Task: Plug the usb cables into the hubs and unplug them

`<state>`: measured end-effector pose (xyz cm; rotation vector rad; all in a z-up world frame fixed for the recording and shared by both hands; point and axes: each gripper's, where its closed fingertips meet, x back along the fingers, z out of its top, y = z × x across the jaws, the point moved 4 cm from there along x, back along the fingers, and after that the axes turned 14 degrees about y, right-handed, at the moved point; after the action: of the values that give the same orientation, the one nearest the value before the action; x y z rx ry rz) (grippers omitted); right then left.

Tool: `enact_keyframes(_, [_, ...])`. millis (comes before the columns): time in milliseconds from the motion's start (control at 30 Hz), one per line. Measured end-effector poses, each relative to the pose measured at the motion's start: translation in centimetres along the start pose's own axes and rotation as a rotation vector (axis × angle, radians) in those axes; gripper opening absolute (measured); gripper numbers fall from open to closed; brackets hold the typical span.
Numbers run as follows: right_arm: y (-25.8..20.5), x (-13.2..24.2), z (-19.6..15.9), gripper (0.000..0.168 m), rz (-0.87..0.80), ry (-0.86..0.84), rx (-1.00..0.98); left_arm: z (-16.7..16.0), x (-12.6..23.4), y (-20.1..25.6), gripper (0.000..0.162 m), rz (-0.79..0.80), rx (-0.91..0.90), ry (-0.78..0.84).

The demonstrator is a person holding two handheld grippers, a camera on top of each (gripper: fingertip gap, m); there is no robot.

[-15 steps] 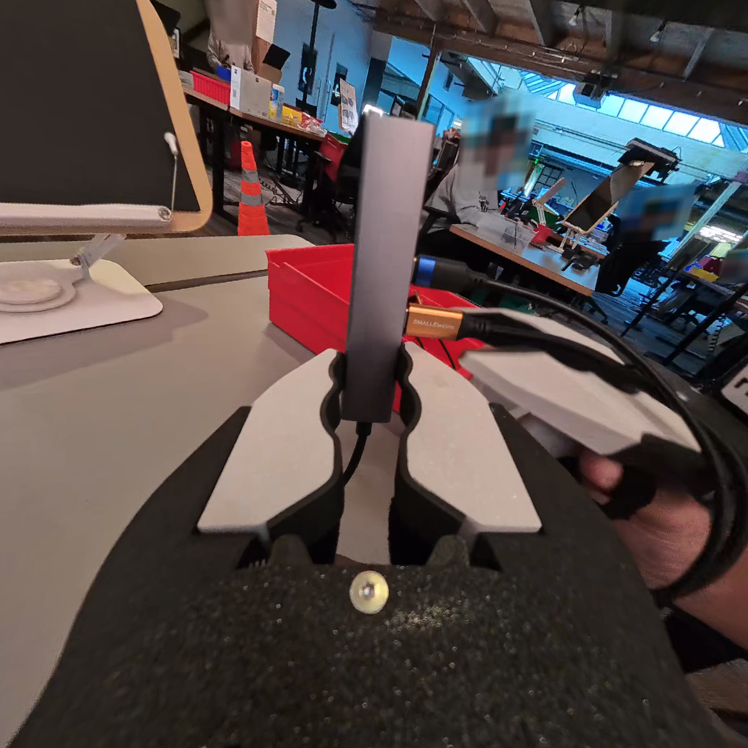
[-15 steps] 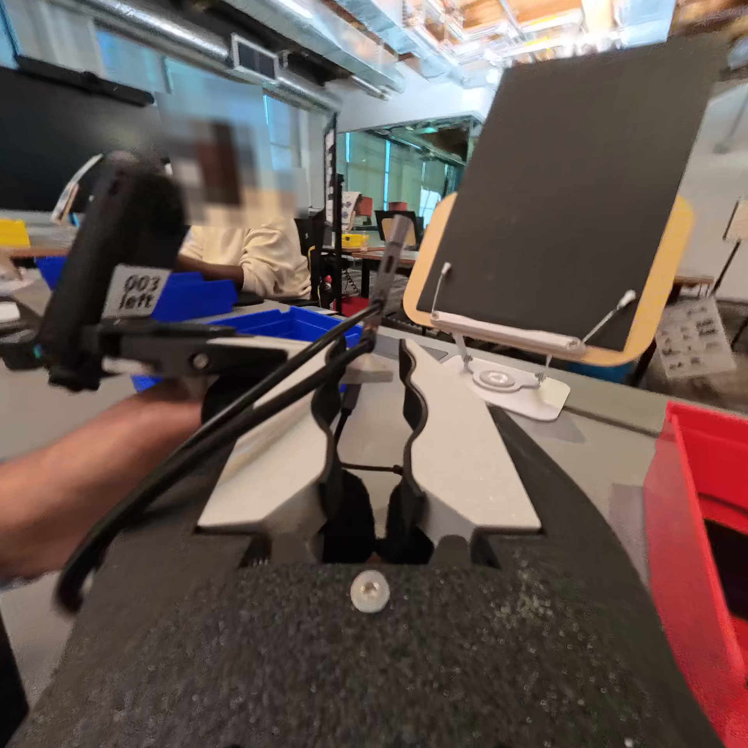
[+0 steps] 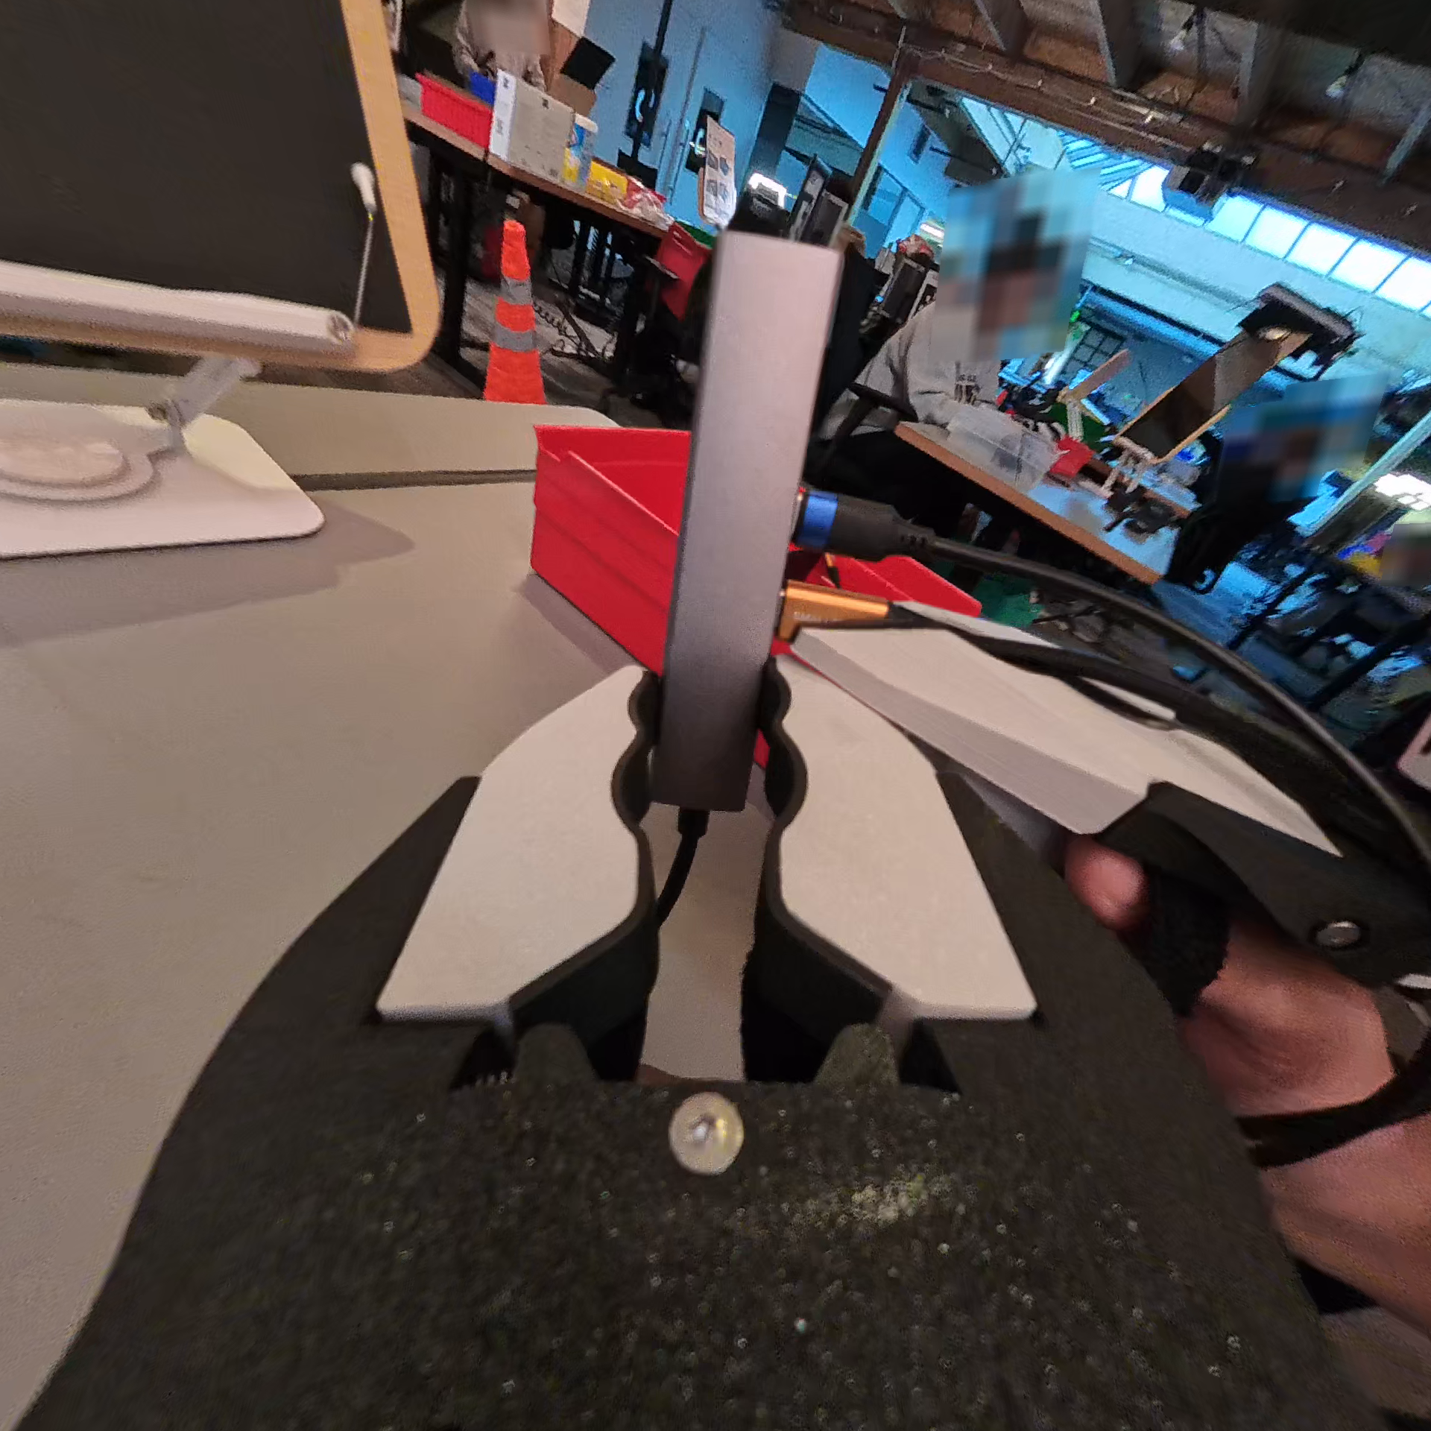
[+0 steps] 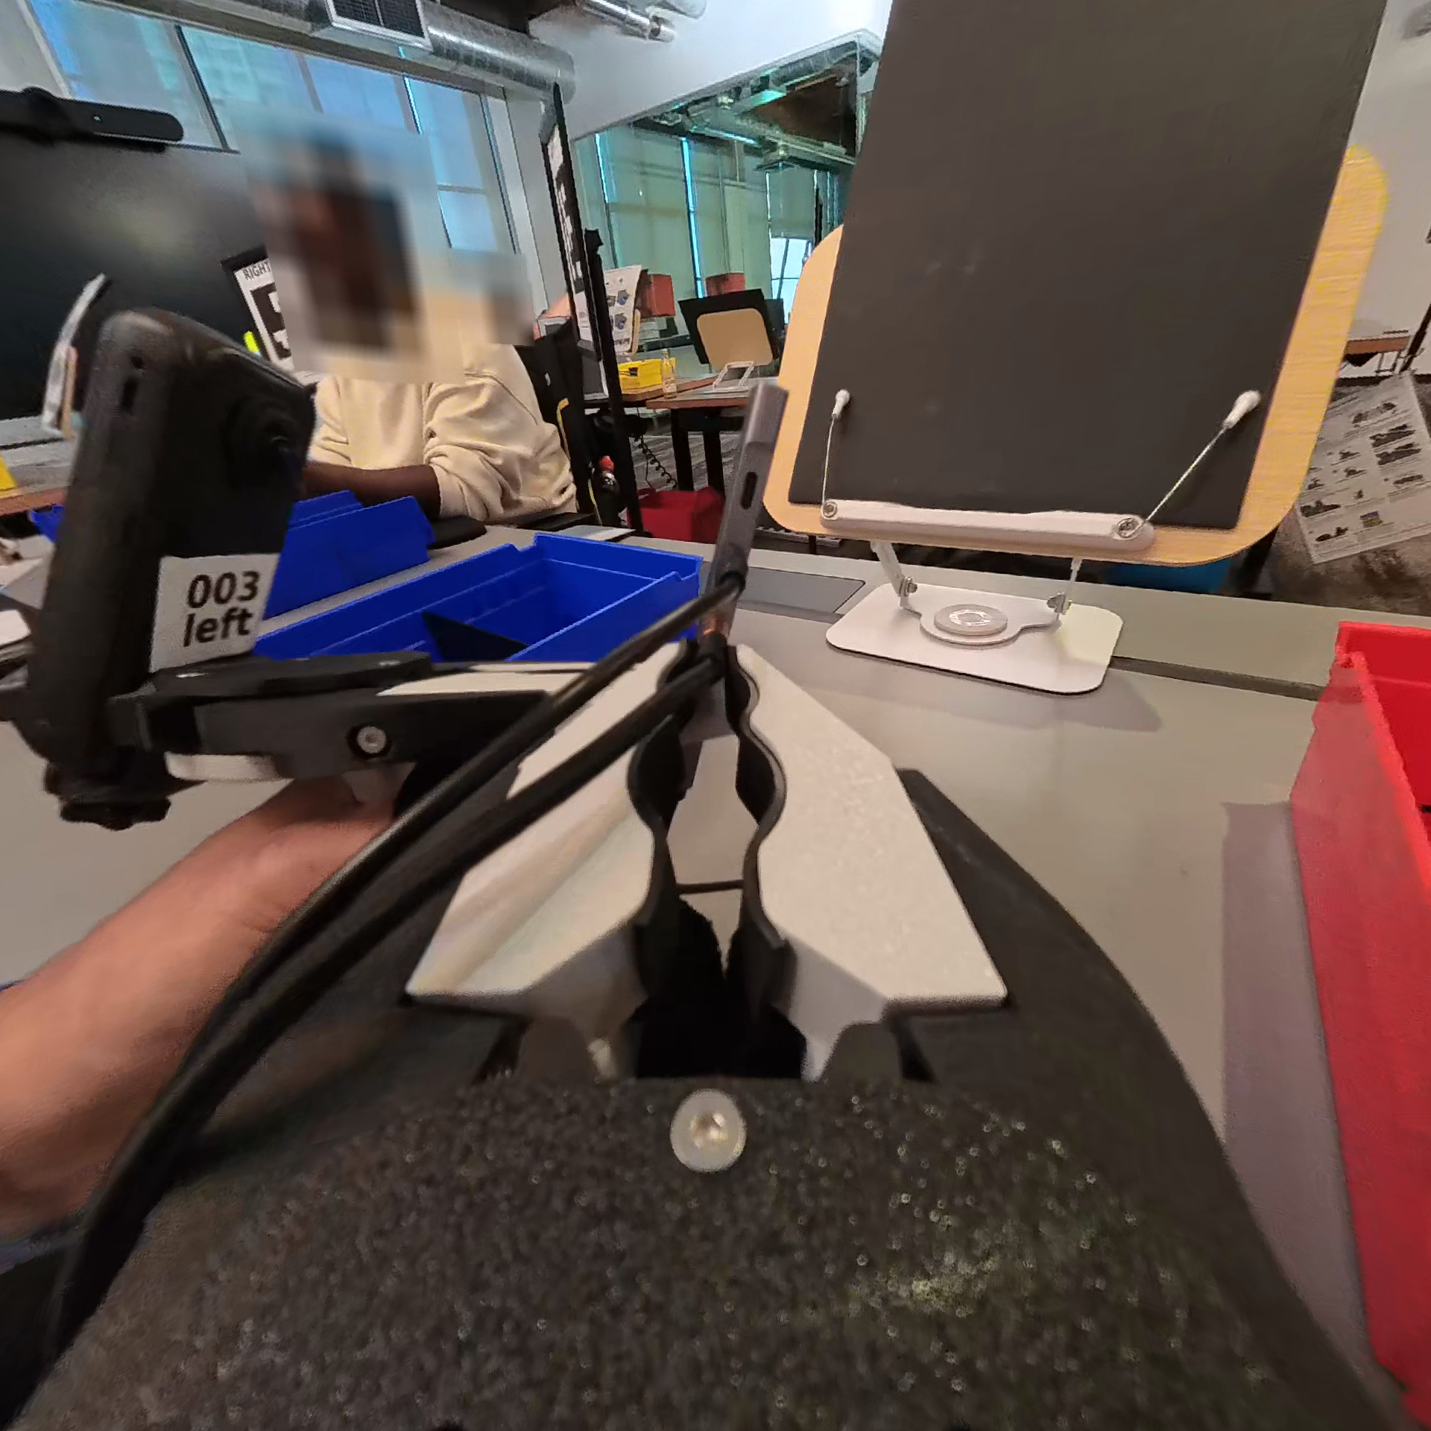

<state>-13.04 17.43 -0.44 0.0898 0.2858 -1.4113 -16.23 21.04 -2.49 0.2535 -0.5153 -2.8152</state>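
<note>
Two grippers meet mid-frame: our left gripper point(image 3: 708, 743) stands clamped on the grey hub point(image 3: 743, 495), held upright, while our right gripper point(image 4: 708, 666) has its fingertips pinched on the copper-collared cable point(image 4: 716, 619) plugged into the hub's side. Behind, at centre, sits a red bin point(image 3: 604, 526); upper left, a board stand point(image 3: 232, 193).

Each tool point(image 3: 708, 743) has pale grey fingers point(image 3: 534, 852) with wavy black pads, a speckled black body and one silver screw point(image 3: 705, 1132).

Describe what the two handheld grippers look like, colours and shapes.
Both match: the left gripper and right gripper have pale grey fingers with wavy black inner pads on a speckled black body. Seen from the right, the left carries a white tag with black writing.
</note>
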Motion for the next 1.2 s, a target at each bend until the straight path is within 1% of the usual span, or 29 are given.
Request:
enact_keyframes(100, [0.1,0.3,-0.2,0.003,0.014,0.013,-0.015,-0.3,0.1,-0.1,0.025,-0.025,-0.010,-0.003])
enact_keyframes(200, [-0.1,0.8,0.0,0.004,0.027,0.024,0.026,-0.4,0.1,0.3,0.025,-0.077,-0.035,0.026])
enact_keyframes(333, [0.1,0.9,0.0,0.005,0.031,0.015,-0.013,-0.6,0.2,0.5,0.024,-0.082,-0.027,0.040])
enact_keyframes(500, [0.2,1.0,0.0,0.005,0.021,0.043,-0.025,-0.9,0.1,0.6,0.024,-0.087,-0.017,0.033])
enact_keyframes(633, [0.2,0.9,-0.3,0.004,0.029,0.034,-0.057,-1.2,0.1,0.3,0.024,-0.070,-0.013,0.029])
enact_keyframes(733, [0.2,1.0,-0.6,0.004,0.008,0.047,-0.075,-1.2,0.1,0.1,0.024,-0.029,-0.069,0.009])
enact_keyframes(800, [0.1,0.9,-0.5,0.004,-0.010,0.049,-0.075,-1.2,0.2,0.0,0.025,-0.010,-0.057,0.021])
enact_keyframes(900, [0.2,0.9,-0.7,0.004,-0.019,0.050,-0.103,-1.2,0.1,-0.2,0.025,-0.013,0.000,0.001])
enact_keyframes(1133, [0.4,1.4,-0.4,0.004,-0.030,0.089,-0.138,-1.0,0.0,0.2,0.025,-0.032,-0.054,-0.012])
enact_keyframes(1167, [0.5,1.5,-0.4,0.005,-0.035,0.101,-0.149,-1.0,-0.1,0.1,0.025,-0.021,-0.053,-0.013])
enact_keyframes(1200, [0.8,2.3,1.1,0.004,-0.049,0.207,-0.136,-0.8,0.1,-1.3,0.025,0.056,-0.028,0.007])
